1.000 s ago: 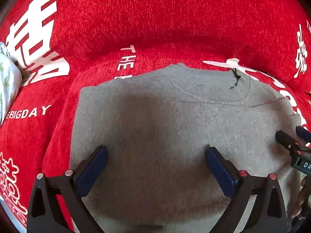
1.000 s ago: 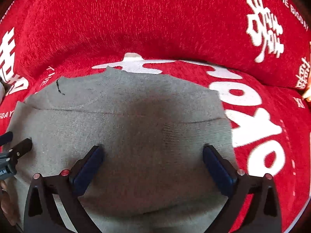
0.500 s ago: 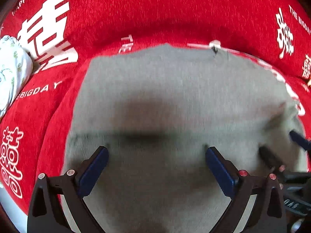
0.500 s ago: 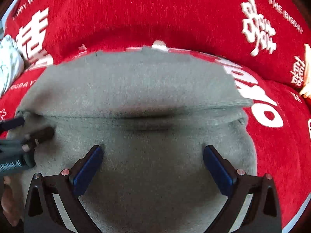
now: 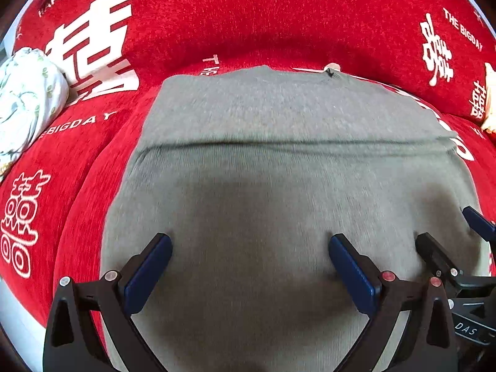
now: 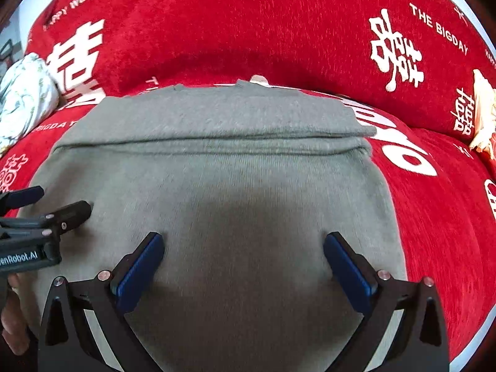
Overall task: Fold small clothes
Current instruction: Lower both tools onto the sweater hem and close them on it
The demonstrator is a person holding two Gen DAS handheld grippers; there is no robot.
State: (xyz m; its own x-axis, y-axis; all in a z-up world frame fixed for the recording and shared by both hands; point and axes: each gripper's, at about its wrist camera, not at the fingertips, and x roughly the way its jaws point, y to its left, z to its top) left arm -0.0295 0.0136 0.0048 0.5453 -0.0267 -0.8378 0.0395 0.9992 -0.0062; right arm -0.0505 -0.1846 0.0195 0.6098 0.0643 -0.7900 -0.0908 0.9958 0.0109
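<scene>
A grey knit sweater lies flat on a red sofa seat, with its lower part folded over the upper part; the fold edge runs across it. It also shows in the right wrist view. My left gripper is open and empty above the near part of the sweater. My right gripper is open and empty above the same part, further right. Each gripper's fingers show at the edge of the other's view: the right one and the left one.
The red sofa cover with white lettering rises as a backrest behind the sweater. A white floral bundle lies at the far left. A pale cream object sits at the far right edge.
Both grippers have pulled back toward me and higher. The sweater's lower part now lies folded over its upper part, and the collar is hidden.
</scene>
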